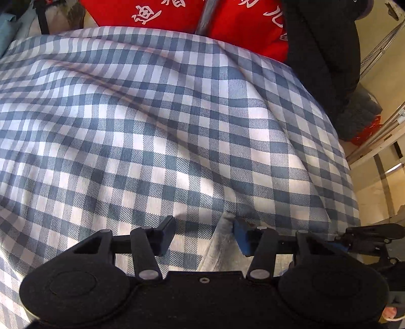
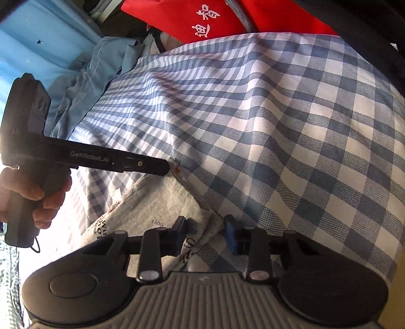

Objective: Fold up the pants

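The pants (image 2: 157,200) are light grey with printed words and lie on a blue-and-white checked cloth (image 1: 157,131). In the left wrist view only a grey corner of the pants (image 1: 222,243) shows, lying between the fingers of my left gripper (image 1: 202,235), whose jaws stand wide apart and do not pinch it. In the right wrist view my right gripper (image 2: 206,232) is open, its jaws on either side of the pants' near edge without closing on it. The left gripper (image 2: 164,168) also shows there, held in a hand, its tip at the pants' far edge.
A red cloth with white characters (image 1: 177,15) lies beyond the checked cloth (image 2: 303,141). A dark garment (image 1: 324,55) hangs at the right, with a metal rail (image 1: 377,126) beside it. A light blue garment (image 2: 101,76) and blue fabric (image 2: 38,38) lie at the left.
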A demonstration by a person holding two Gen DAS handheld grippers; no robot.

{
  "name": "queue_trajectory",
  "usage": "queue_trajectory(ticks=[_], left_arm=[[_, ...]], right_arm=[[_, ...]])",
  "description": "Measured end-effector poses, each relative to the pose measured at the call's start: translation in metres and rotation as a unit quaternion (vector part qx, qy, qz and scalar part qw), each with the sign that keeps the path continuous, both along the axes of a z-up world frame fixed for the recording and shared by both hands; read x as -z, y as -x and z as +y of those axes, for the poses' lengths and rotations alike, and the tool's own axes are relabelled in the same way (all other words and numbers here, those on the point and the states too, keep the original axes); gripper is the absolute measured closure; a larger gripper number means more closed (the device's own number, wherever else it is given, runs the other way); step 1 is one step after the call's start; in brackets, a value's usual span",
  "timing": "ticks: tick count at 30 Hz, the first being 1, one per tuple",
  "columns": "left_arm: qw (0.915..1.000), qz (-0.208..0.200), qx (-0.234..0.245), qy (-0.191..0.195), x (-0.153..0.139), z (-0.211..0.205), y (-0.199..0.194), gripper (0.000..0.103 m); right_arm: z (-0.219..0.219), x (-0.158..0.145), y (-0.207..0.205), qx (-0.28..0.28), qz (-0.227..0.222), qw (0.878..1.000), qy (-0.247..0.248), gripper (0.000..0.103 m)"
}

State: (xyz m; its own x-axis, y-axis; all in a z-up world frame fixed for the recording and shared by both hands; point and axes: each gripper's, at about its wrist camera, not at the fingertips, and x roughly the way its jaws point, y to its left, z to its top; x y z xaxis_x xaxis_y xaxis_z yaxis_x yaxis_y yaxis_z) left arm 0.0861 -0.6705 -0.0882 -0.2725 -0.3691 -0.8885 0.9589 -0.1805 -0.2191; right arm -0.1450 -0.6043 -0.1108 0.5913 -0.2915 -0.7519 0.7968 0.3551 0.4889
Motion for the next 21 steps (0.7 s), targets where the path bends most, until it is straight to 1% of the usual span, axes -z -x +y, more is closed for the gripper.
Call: queue_trajectory(ticks=[1, 2, 3, 6, 8, 10, 11, 14, 15, 17, 19, 21], left_arm=[[1.0, -0.005, -0.002, -0.001, 0.001, -0.001, 0.002, 0.051], [0.9999, -0.011, -0.003, -0.002, 0.002, -0.002, 0.005, 0.051], [0.9999, -0.015, -0.004, -0.001, 0.003, -0.003, 0.008, 0.051], [0.9998, -0.021, -0.006, -0.001, 0.0, -0.003, 0.012, 0.05], [0.9997, -0.018, -0.014, -0.007, -0.002, -0.003, 0.011, 0.045], [0.9993, -0.014, -0.033, -0.013, -0.008, -0.002, 0.01, 0.033], [0.9989, -0.011, -0.044, -0.015, -0.011, -0.001, 0.008, 0.031], [0.9964, 0.015, -0.078, -0.029, -0.024, -0.001, 0.0, 0.028], [0.9948, 0.024, -0.092, -0.037, -0.028, -0.001, -0.003, 0.026], [0.9911, 0.04, -0.117, -0.05, -0.037, 0.0, -0.01, 0.025], [0.9862, 0.06, -0.14, -0.065, -0.046, 0.003, -0.016, 0.024], [0.9792, 0.082, -0.165, -0.086, -0.053, 0.006, -0.021, 0.024]], right_arm=[[0.0, 0.0, 0.0, -0.002, 0.002, 1.0, -0.001, 0.075], [0.0, 0.0, 0.0, -0.003, 0.003, 1.0, -0.002, 0.081], [0.0, -0.001, 0.0, -0.006, 0.004, 1.0, -0.002, 0.085], [0.001, -0.002, -0.002, -0.011, 0.003, 1.0, 0.001, 0.092], [0.001, -0.004, -0.003, -0.012, 0.003, 1.0, 0.005, 0.094], [0.003, -0.007, -0.004, -0.014, 0.003, 1.0, 0.012, 0.094], [0.004, -0.008, -0.004, -0.015, 0.003, 1.0, 0.015, 0.094], [0.009, -0.015, -0.005, -0.023, 0.007, 0.999, 0.034, 0.094], [0.012, -0.019, -0.007, -0.03, 0.011, 0.998, 0.047, 0.094], [0.018, -0.028, -0.011, -0.045, 0.018, 0.996, 0.071, 0.094], [0.026, -0.039, -0.017, -0.066, 0.03, 0.992, 0.106, 0.094], [0.035, -0.05, -0.026, -0.092, 0.045, 0.984, 0.144, 0.094]])
